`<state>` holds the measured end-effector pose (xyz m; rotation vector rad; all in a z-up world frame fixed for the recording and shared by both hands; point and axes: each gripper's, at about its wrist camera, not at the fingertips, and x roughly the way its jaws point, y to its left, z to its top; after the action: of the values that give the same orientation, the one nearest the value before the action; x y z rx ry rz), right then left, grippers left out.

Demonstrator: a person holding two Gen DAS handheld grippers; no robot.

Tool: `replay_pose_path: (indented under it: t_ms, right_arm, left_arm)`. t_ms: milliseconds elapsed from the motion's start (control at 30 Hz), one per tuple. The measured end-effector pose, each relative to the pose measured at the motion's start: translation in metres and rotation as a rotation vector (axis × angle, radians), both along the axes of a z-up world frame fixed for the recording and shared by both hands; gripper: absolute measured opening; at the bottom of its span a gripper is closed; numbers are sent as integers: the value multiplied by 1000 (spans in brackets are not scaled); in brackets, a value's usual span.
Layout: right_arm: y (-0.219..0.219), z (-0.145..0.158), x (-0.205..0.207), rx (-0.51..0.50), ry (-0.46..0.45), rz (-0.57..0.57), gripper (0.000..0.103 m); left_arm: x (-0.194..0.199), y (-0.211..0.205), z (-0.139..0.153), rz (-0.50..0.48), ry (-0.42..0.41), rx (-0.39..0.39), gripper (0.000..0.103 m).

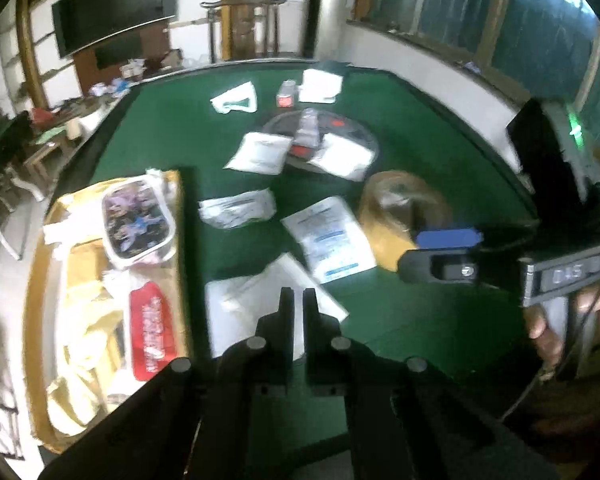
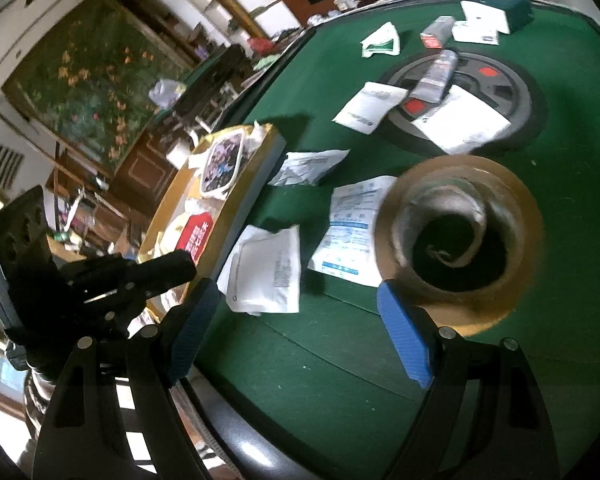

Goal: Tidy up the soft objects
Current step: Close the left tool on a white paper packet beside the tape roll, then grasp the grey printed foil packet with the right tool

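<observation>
My left gripper (image 1: 298, 300) jaws pressed together, empty; flat white paper packet (image 1: 268, 300) beneath, beside yellow box (image 1: 180, 240). I'd reopen, descend squarely.

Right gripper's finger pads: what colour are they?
Blue, with a fine textured surface, on black fingers. The right wrist view shows them best.

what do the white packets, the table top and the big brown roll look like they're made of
White packets: thin plastic or foil film, it seems; they crease and catch light, with print on them.
Table top: green felt-like cloth, matte, no glare.
Brown roll: probably packing tape, translucent glossy amber wound around a hollow core; blur leaves this open.
</observation>
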<state>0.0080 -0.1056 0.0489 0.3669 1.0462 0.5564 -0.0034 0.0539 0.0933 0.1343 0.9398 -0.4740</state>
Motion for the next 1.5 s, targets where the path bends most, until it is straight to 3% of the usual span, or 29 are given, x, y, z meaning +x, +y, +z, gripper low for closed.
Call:
replay_pose_path:
  t_ms: [200,267,367,400,433,600,733,867,1000,1133,1300,1367,1400,1433,1500]
  right_arm:
    - [30,16,19,-7,0,80,83]
    - [34,22,24,-16,-21,62,83]
    - [29,23,30,-32,-21,17,83]
    - [27,23,31,-34,-19,7,83]
    - [22,21,32,-34,-15,-8,83]
    - [5,16,37,-6,4,-52,83]
    - [4,16,38,1,6,-37,83]
    - [6,14,43,-26,9,-18,83]
    - [16,10,57,-86,8,-1,83]
    - [35,4,92,-192,27,42,83]
    - [73,-8,131,-353,45,180,83]
    - [88,-15,139,-418,31,230,83]
    - [95,-18,141,-440,27,258,83]
    - [106,-23,145,-461,23,298,83]
    - [119,-32,150,-496,19,337,83]
  left_arm:
    - [3,-1,-27,50,54,168,5]
    - [6,-1,-40,62,95,170,11]
    - [13,0,-54,93,131,125,48]
    - [14,1,-56,110,131,118,66]
    - [14,1,-57,123,128,104,70]
    - [12,-3,-55,194,74,31,72]
    - [12,-18,-55,198,28,116,72]
    - [13,-18,-57,178,45,172,72]
    - [16,-9,-60,217,75,180,72]
    - [14,-9,-73,238,106,192,80]
    - [9,-18,-75,229,79,221,78]
    - [6,-14,-73,228,73,190,72]
    - [5,-11,-72,227,73,168,62]
    - [3,-6,-70,229,69,149,41]
    - [-2,0,-67,228,64,117,32]
